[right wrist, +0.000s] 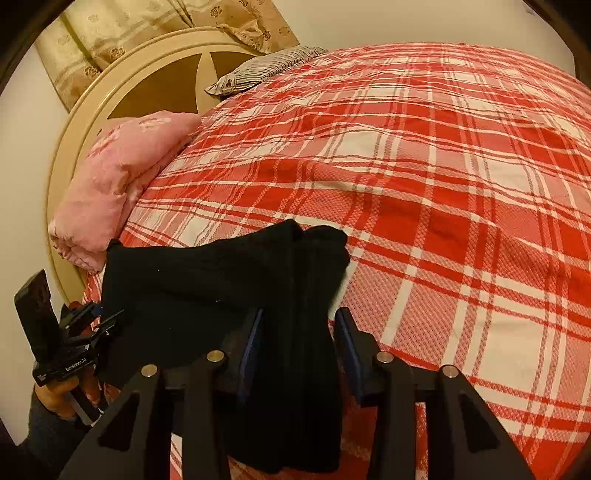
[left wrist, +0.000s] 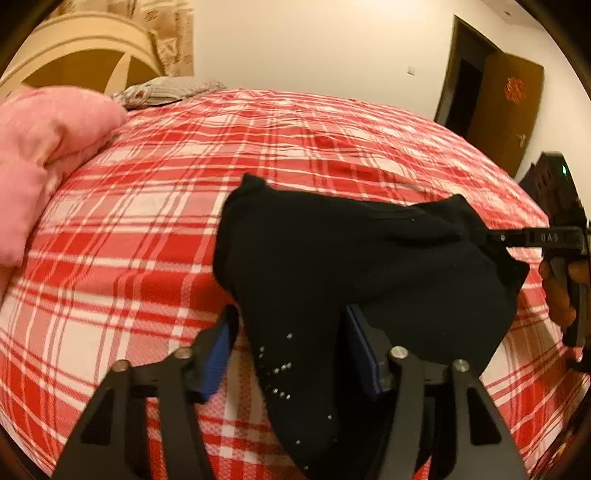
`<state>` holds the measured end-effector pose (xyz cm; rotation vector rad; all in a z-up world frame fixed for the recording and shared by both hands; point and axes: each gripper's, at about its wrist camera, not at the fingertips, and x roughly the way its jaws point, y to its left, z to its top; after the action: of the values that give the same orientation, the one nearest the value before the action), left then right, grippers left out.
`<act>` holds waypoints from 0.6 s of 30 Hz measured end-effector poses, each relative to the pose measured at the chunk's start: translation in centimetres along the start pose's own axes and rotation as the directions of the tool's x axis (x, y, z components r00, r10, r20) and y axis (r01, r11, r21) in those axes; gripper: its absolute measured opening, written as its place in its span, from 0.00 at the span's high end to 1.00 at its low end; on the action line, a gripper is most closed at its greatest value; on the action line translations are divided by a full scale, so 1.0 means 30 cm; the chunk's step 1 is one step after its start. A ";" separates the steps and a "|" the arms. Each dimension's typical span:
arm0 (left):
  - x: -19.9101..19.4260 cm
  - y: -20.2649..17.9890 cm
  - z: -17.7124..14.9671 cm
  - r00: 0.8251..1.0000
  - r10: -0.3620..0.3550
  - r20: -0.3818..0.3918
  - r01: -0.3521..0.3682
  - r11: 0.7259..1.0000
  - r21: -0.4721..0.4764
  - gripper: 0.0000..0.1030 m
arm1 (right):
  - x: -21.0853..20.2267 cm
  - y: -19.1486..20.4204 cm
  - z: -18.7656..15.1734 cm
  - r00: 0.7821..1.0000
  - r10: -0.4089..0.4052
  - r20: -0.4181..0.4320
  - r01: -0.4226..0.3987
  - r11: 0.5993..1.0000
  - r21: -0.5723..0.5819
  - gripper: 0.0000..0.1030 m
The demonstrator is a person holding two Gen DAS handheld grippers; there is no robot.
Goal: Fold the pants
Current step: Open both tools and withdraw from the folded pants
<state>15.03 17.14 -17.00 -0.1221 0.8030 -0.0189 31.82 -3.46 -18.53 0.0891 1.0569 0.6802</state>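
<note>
Red-and-white plaid bedding [left wrist: 155, 206] covers a bed that fills both wrist views, with a cream curved headboard [right wrist: 74, 155] and patterned curtains [right wrist: 122, 33] behind it. Black pants [left wrist: 354, 258] lie bunched on the plaid, directly ahead of both claws and draped back between their fingers.

From the left wrist, the left gripper [left wrist: 291, 332] has its blue-padded fingers spread, a fold of the pants hanging in the gap; the cloth covers most of the right pad, so whether either pad presses the fabric is hard to make out. The lower end of the pants runs out of frame beneath the claw. Off to the right of this claw, the other tool's finger reaches into the pants' far edge, its tip buried in black cloth.

From the right wrist, the right gripper [right wrist: 299, 332] also stands spread, a thick black band of pants [right wrist: 288, 295] lying between the fingers and hiding the inner face of the left pad. Left of this claw, the other tool and the hand holding it are partly cut off by the frame edge.

A pink quilt [left wrist: 48, 147] sits far left of both claws, and a grey striped pillow [right wrist: 266, 68] lies beyond it by the headboard. A dark doorway [left wrist: 465, 85] shows far right, blurred.
</note>
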 end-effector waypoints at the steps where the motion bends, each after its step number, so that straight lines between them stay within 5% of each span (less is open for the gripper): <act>1: -0.010 0.001 -0.004 1.000 -0.001 -0.004 0.001 1.000 -0.014 0.39 | -0.012 0.004 -0.004 1.000 -0.001 0.006 0.001 1.000 -0.001 0.59; 6: -0.074 -0.059 -0.084 1.000 0.013 0.007 -0.013 0.999 0.032 0.37 | -0.041 0.042 -0.063 0.998 -0.065 0.003 0.065 0.994 -0.087 0.53; 8: -0.074 -0.057 -0.108 1.000 0.008 0.012 -0.008 1.000 0.029 0.34 | -0.041 0.015 -0.073 0.997 -0.076 0.000 0.076 0.995 -0.058 0.38; 12: -0.082 -0.014 -0.101 1.000 0.008 0.006 -0.007 0.999 -0.038 0.24 | -0.073 -0.031 -0.075 0.998 -0.060 0.013 0.059 0.998 0.036 0.37; 18: -0.160 -0.046 -0.082 0.998 0.062 0.031 -0.062 0.998 -0.011 0.25 | -0.252 0.061 -0.124 0.983 -0.136 0.120 0.142 0.989 -0.037 0.37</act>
<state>9.98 15.83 -15.10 -0.1071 0.7757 0.0455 25.54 -7.12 -13.88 0.0153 0.9252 0.5654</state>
